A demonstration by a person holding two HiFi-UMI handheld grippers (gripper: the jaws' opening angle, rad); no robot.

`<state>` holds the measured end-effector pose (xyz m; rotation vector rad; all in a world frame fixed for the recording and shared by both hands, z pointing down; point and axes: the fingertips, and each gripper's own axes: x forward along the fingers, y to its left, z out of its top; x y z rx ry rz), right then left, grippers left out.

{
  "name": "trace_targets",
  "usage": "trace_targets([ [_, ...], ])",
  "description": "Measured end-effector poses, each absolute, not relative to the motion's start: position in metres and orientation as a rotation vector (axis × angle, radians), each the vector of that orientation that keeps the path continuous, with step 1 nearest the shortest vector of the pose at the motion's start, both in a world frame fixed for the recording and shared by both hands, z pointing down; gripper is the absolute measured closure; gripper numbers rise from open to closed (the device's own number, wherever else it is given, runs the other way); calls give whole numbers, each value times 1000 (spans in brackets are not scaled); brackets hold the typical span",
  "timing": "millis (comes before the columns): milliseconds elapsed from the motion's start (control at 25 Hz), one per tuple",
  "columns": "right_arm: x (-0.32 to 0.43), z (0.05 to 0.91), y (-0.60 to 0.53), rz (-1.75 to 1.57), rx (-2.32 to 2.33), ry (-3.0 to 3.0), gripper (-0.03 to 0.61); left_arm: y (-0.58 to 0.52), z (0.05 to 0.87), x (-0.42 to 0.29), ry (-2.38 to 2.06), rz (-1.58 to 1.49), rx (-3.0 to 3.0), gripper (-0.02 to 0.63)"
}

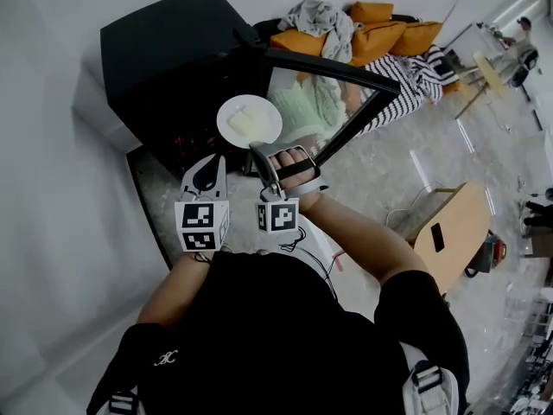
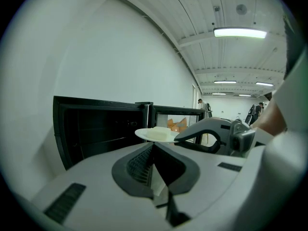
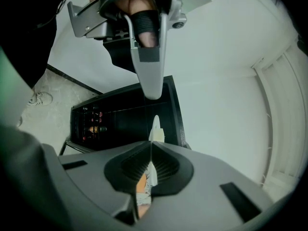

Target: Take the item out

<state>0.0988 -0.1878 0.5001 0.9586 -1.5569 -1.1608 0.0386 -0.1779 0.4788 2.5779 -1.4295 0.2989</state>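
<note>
**DESK:** What is happening at the black box-shaped oven [image 1: 164, 50]?

**PHOTOGRAPHER:** A person in a black top stands in front of it with a gripper in each hand. The oven's glass-paned door [image 1: 333, 102] is swung wide open, to the right of the dark cavity. A white round plate [image 1: 249, 119] carrying a pale yellow block [image 1: 242, 122] is held just outside the oven's mouth, at the hinge side of the door.

**DESK:** Which gripper has the plate?

**PHOTOGRAPHER:** The right gripper [image 1: 260, 151]. Its fingers are clamped on the rim farthest from the oven. In the right gripper view the plate [image 3: 154, 125] runs edge-on into the seam between the two fingers, with the oven's cavity behind it.

**DESK:** And the other one?

**PHOTOGRAPHER:** The left gripper [image 1: 216, 161] sits just beside the plate, on the side away from the oven door. Its fingers are pressed together with nothing between them. In the left gripper view the plate [image 2: 144, 134] and the block [image 2: 162, 133] lie just past its fingertips, in front of the oven's door post. I cannot tell whether the fingertips touch the rim.

**DESK:** Anything else in the frame?

**PHOTOGRAPHER:** Beyond the oven's open door, orange cushions [image 1: 380, 26] and a black-and-white striped cloth [image 1: 416, 78] lie heaped together.
</note>
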Motion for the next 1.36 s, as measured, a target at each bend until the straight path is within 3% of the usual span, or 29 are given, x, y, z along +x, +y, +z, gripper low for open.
trace_targets([
  [1360,74,489,-189,-1234,882,-1649,561,-174,479,17,-1546,275,2513,606],
])
